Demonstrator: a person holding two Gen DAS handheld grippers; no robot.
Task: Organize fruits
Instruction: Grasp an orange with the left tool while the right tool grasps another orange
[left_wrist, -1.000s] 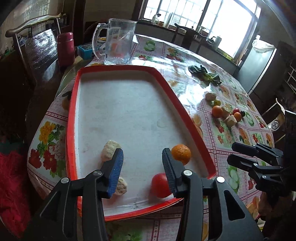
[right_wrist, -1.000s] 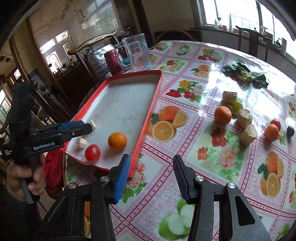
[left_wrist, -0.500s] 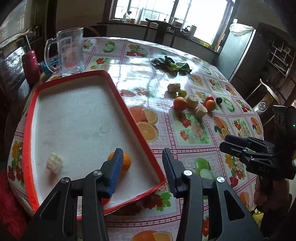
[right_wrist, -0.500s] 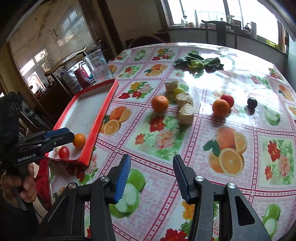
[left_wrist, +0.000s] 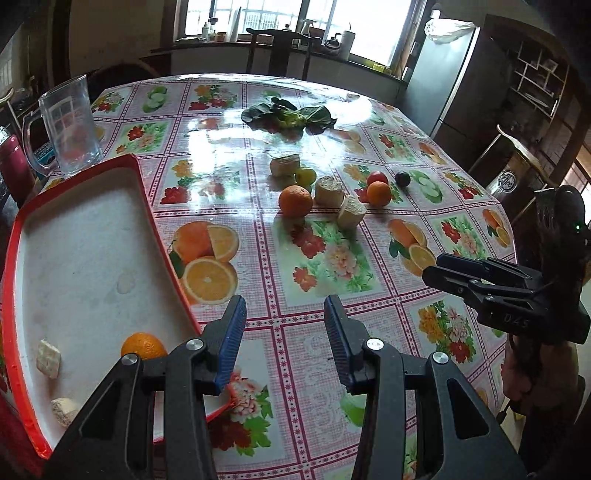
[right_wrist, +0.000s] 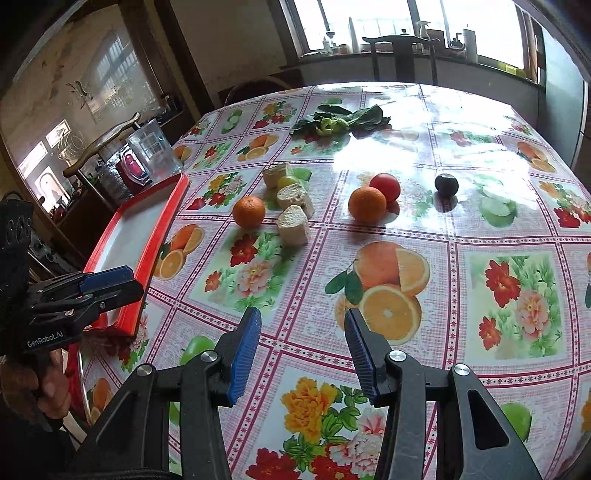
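Bright window (left_wrist: 258, 22) backlight, glare on tablecloth (right_wrist: 369, 155), fisheye-curved dark edges

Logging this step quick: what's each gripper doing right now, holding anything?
Left gripper: open, holding nothing, above the tablecloth beside the red tray.
Right gripper: open, holding nothing.

Left claw (left_wrist: 284, 339): jaws parted, nothing between the blue ribbed pads (left_wrist: 232, 343); tilted downward over the table (left_wrist: 317, 258). From the right wrist view it shows at the left edge, black body, blue pad facing up, held by a hand (right_wrist: 44, 387) curled round the grip below.

Right claw (right_wrist: 303, 354): jaws parted, empty, tilted downward too. From the left wrist view it sits at the right edge, fingers lying level, a hand under it partly visible. The two claws are well apart.
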